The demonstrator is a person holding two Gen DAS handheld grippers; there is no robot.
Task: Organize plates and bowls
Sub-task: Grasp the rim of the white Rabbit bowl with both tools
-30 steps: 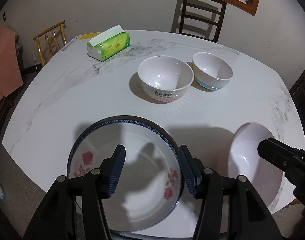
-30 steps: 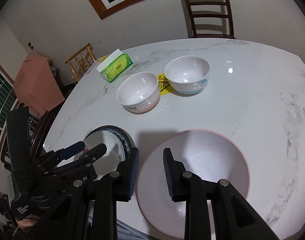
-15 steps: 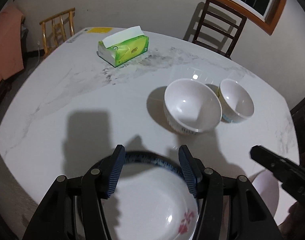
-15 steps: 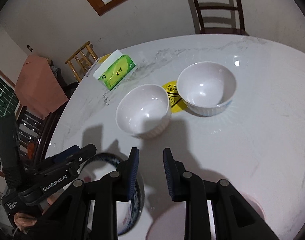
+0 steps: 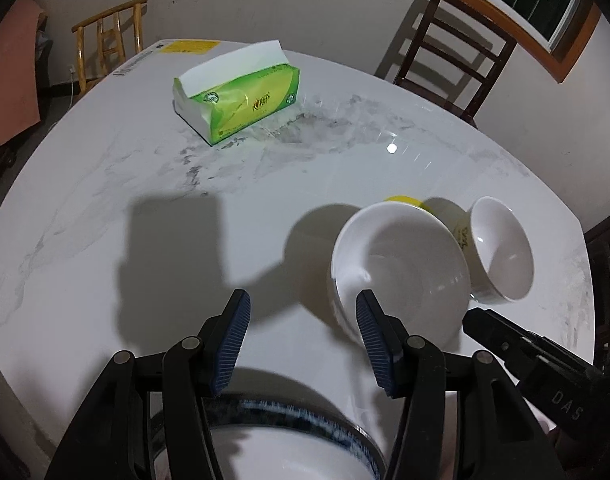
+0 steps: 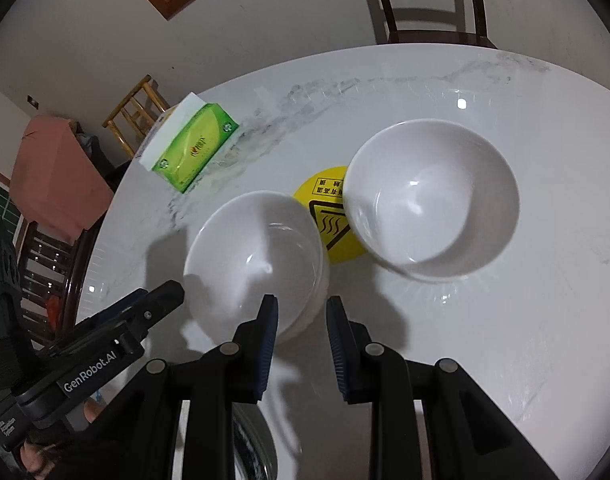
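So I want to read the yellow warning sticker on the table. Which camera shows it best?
The right wrist view: the yellow sticker lies between the two white bowls, its heat symbol and text facing the camera. The left wrist view shows only a sliver behind the nearer bowl.

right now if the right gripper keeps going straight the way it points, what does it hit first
Most likely the near rim of the nearer white bowl: the right gripper has its open, empty jaws astride that edge. Depth is unclear, so the bare table beside the bowl is possible.
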